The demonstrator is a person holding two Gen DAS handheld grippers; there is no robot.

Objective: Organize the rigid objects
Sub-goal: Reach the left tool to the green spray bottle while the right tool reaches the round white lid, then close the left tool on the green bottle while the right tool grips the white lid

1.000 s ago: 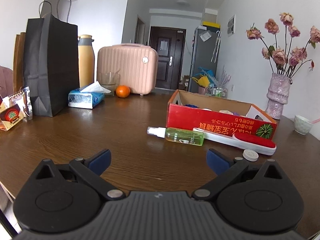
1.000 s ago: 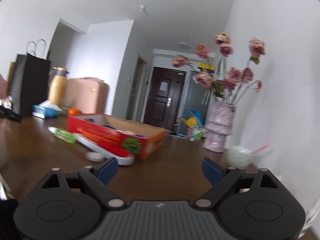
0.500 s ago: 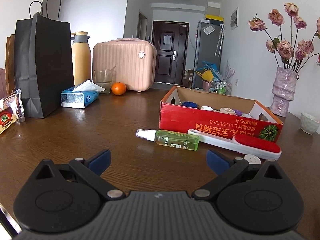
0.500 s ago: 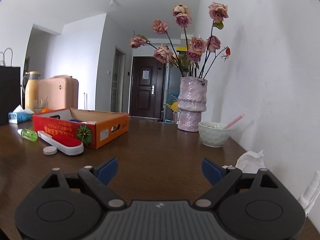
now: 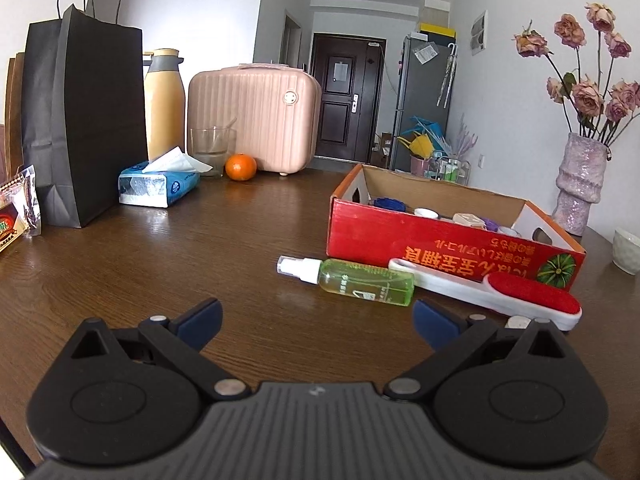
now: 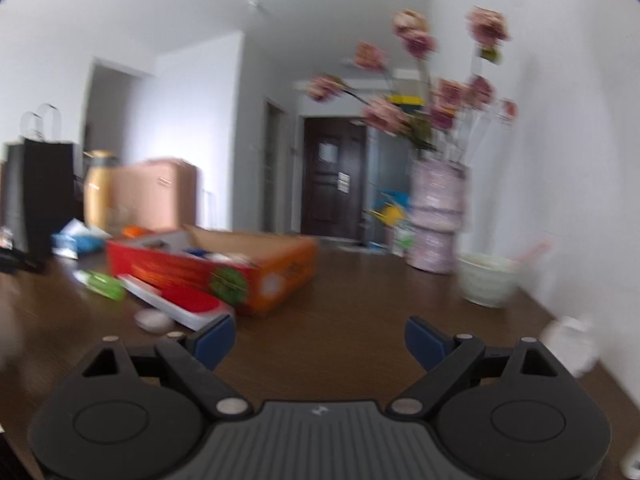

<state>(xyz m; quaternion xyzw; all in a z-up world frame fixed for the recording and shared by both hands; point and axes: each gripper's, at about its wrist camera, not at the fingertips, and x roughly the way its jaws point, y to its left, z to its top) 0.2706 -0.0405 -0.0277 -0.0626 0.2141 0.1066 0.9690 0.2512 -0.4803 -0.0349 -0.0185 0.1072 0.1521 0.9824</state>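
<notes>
Left wrist view
- Left gripper (image 5: 316,316): jaws stand wide apart, nothing between them; it hovers above the wooden table (image 5: 160,248).
- Spray bottle (image 5: 352,281): lies flat on the table at about 12 to 1 o'clock from the claw, near it. Its long axis runs left-right, white cap toward 9 o'clock. Clear green plastic, smooth, a round body.
- Lint brush (image 5: 492,292): lies at 1 to 2 o'clock, just behind the bottle and against the front wall of the box. White hard handle, red felt-like pad, long and flat.
- Small white disc (image 5: 518,322): at 2 o'clock, partly hidden by the right finger (image 5: 434,320).
- Red box (image 5: 440,240): cardboard, open on top, beyond the bottle at 1 o'clock; some small things lie inside already.
- Judgement: the left hand is the nearer one to the bottle; a grip across its short width seems the natural one.

Right wrist view (blurred)
- Right gripper (image 6: 320,338): also wide open and empty.
- Box, brush, bottle: all at 10 to 11 o'clock from this claw; the disc is the nearest, close to the left finger (image 6: 212,338).
- Vase (image 6: 436,216) and bowl (image 6: 488,280): at 1 to 2 o'clock, hard ceramic by the look.
</notes>
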